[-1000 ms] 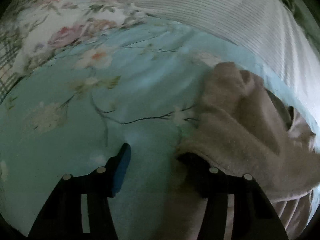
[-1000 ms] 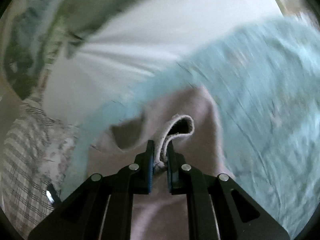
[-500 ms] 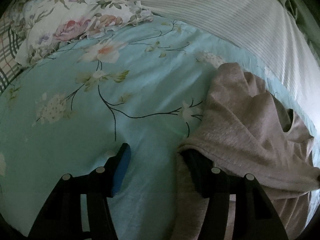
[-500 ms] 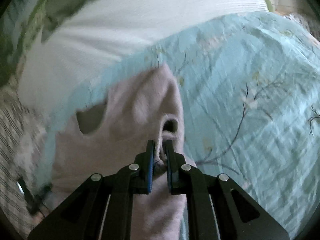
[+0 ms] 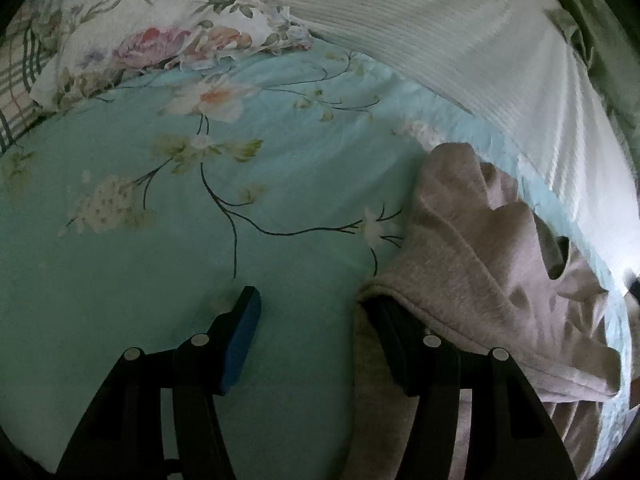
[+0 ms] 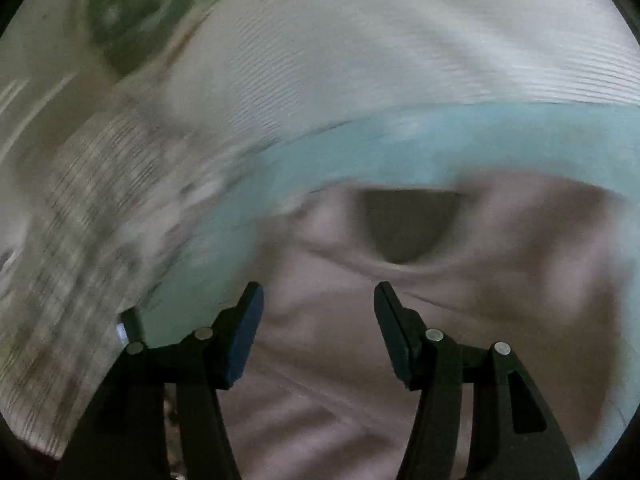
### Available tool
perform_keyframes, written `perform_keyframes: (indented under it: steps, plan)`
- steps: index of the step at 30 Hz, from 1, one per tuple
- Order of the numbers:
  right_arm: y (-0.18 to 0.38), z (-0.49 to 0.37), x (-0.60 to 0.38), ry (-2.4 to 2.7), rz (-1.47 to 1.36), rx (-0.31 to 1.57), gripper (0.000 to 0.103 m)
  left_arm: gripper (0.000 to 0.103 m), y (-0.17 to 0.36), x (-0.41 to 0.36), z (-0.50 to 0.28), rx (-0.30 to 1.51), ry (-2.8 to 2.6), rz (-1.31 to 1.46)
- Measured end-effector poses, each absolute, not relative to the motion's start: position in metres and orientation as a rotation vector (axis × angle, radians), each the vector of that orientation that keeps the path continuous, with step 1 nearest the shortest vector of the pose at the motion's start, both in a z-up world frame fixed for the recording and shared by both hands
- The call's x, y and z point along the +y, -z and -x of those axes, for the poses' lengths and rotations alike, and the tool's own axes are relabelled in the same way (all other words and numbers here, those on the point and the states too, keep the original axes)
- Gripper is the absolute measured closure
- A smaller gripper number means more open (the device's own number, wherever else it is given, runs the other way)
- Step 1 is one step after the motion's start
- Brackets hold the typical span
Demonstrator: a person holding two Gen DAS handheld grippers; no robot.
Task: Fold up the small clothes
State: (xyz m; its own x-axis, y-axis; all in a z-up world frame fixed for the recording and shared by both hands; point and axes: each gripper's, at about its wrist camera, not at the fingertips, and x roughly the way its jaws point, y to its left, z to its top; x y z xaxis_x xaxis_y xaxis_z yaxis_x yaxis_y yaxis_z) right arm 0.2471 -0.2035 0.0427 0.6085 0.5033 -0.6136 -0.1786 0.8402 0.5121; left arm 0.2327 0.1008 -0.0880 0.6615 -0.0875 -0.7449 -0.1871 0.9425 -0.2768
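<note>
A small grey-beige garment (image 5: 476, 252) lies crumpled on a light blue flowered bedsheet (image 5: 168, 248), at the right in the left wrist view. My left gripper (image 5: 312, 316) is open; its right finger sits under the garment's folded edge and its left finger rests over bare sheet. In the blurred right wrist view the same garment (image 6: 400, 360) fills the lower half, with a dark opening (image 6: 408, 224) ahead. My right gripper (image 6: 318, 304) is open and empty just above the cloth.
A floral pillow (image 5: 160, 28) lies at the far left. A white ribbed blanket (image 5: 460, 36) runs along the back and also shows in the right wrist view (image 6: 400, 52). Plaid cloth (image 5: 16, 72) is at the left edge.
My right gripper opened and let go of the garment's edge, and its view swung across the garment. The left gripper stayed open with little movement.
</note>
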Motion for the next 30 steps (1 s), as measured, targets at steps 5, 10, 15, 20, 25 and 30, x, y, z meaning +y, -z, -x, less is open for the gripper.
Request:
perform_keyframes:
  steps: [5, 10, 15, 20, 25, 30]
  plan:
    - [-0.006, -0.371, -0.123, -0.6, -0.309, 0.976, 0.044, 0.043, 0.09, 0.104, -0.232, 0.84, -0.038, 0.367]
    - [0.038, -0.434, -0.091, -0.609, -0.183, 1.155, 0.043, 0.043, 0.091, 0.107, -0.23, 0.82, -0.023, 0.389]
    - [0.053, -0.437, -0.06, -0.89, -0.272, 1.181, 0.043, 0.043, 0.093, 0.113, -0.227, 0.782, -0.005, 0.438]
    - [0.056, -0.469, -0.043, -0.916, -0.48, 1.083, 0.042, 0.047, 0.095, 0.125, -0.224, 0.76, -0.003, 0.502]
    - [0.06, -0.482, -0.055, -0.819, -0.629, 1.018, 0.043, 0.048, 0.095, 0.126, -0.223, 0.758, -0.005, 0.511]
    - [0.036, -0.463, -0.078, -0.702, -0.529, 0.966, 0.043, 0.048, 0.093, 0.133, -0.221, 0.761, 0.022, 0.542]
